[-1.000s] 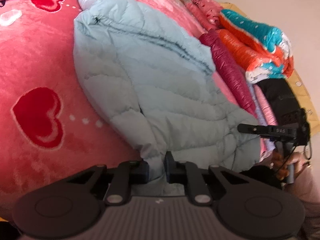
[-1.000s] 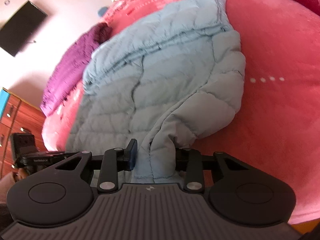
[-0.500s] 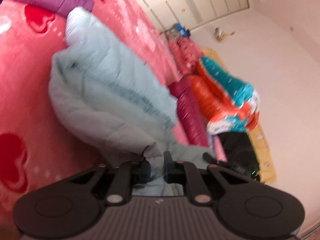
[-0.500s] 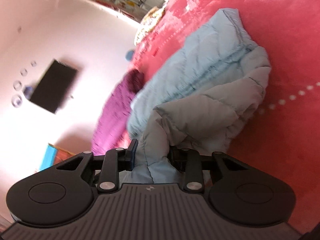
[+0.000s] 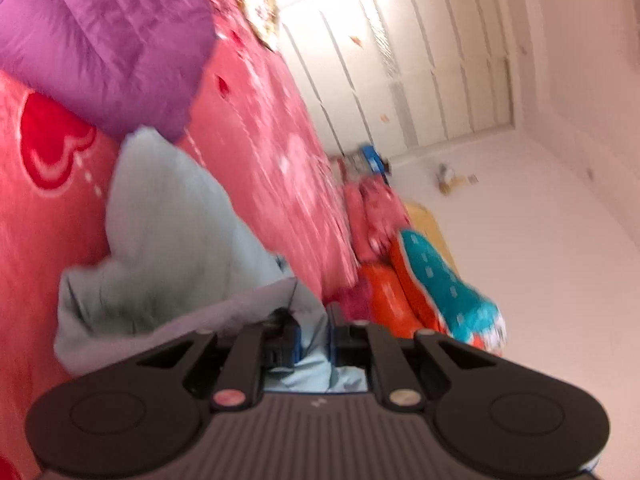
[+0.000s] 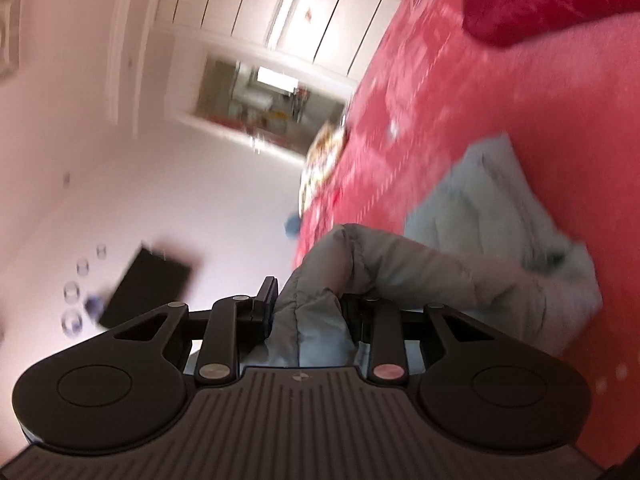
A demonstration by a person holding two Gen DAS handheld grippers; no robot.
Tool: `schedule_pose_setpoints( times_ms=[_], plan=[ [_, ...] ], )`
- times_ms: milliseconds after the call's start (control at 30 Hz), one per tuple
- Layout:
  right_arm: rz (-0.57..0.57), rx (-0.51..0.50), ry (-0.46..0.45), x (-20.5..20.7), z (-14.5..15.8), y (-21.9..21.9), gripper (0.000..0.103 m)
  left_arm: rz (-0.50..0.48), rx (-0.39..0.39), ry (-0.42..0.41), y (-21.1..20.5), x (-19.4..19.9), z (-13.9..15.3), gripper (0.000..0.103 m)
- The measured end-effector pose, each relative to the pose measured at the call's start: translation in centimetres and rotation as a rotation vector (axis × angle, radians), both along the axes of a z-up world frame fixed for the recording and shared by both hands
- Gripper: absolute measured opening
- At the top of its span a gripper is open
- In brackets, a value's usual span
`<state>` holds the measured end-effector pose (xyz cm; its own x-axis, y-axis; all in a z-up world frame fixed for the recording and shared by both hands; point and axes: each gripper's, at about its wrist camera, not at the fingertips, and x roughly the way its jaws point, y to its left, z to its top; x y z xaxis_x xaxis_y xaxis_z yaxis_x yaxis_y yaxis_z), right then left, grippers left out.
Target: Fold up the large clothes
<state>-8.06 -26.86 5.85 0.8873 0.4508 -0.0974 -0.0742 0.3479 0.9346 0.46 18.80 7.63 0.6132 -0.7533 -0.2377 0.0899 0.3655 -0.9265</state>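
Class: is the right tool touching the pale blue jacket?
Touching. The right wrist view shows the right tool clamped on a fold of the jacket.

L gripper (image 5: pixel 311 334) pinches a bit of the light blue puffy coat (image 5: pixel 168 240). Coat bunched up on the red heart blanket (image 5: pixel 36 216), w/ purple quilt (image 5: pixel 104 36) behind. View is blurry.

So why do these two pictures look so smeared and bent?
Left wrist view: motion blur smears the pale blue jacket and pink bedspread; the fisheye lens bends the wardrobe doors. Right wrist view: blurred too, with the bright doorway washed out.
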Motion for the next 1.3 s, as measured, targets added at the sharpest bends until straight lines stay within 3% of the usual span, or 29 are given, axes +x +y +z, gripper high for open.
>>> schedule_pose_setpoints(
  times_ms=[167, 300, 400, 467, 533, 600, 667, 700, 933, 1100, 1300],
  plan=[
    [-0.099, 0.036, 0.015, 2.7, -1.8, -1.3, 0.038, 0.116, 0.003, 0.059, 0.8, 3.1, -1.0, 0.009],
    [-0.122, 0.061, 0.054, 5.2, -4.4, -1.5, 0.038, 0.184, 0.042, 0.111, 1.1, 5.0, -2.2, 0.009],
    [-0.123, 0.047, 0.100, 6.6, -6.0, -2.1, 0.041, 0.213, 0.096, 0.107, 1.0, 5.7, -2.4, 0.009],
    [-0.119, 0.047, 0.116, 7.1, -6.7, -2.2, 0.052, 0.223, 0.120, 0.090, 1.0, 5.9, -2.3, 0.010],
    [-0.112, 0.063, 0.103, 7.2, -6.9, -2.3, 0.084, 0.230, 0.148, 0.077, 1.1, 6.0, -2.0, 0.014],
    [-0.116, 0.043, 0.081, 6.7, -6.1, -2.5, 0.099, 0.246, 0.183, 0.053, 1.4, 5.9, -1.5, 0.022],
    [-0.123, 0.009, 0.075, 7.0, -5.7, -2.4, 0.100, 0.270, 0.216, 0.027, 2.1, 5.4, -1.0, 0.038],
    [-0.127, -0.003, 0.074, 6.8, -5.4, -2.5, 0.100, 0.285, 0.232, 0.010, 2.4, 5.1, -0.4, 0.039],
    [-0.178, -0.016, -0.043, 5.2, -3.3, -3.2, 0.103, 0.290, 0.358, -0.100, 3.0, 3.0, 2.3, 0.040],
    [-0.212, -0.171, -0.074, 4.5, -1.1, -2.3, 0.103, 0.171, 0.508, -0.204, -0.6, 2.2, 3.7, 0.040],
    [-0.130, -0.578, 0.026, 6.2, 0.6, 2.9, 0.103, -0.007, 0.705, -0.294, -6.8, 3.3, 3.3, 0.040]
  ],
)
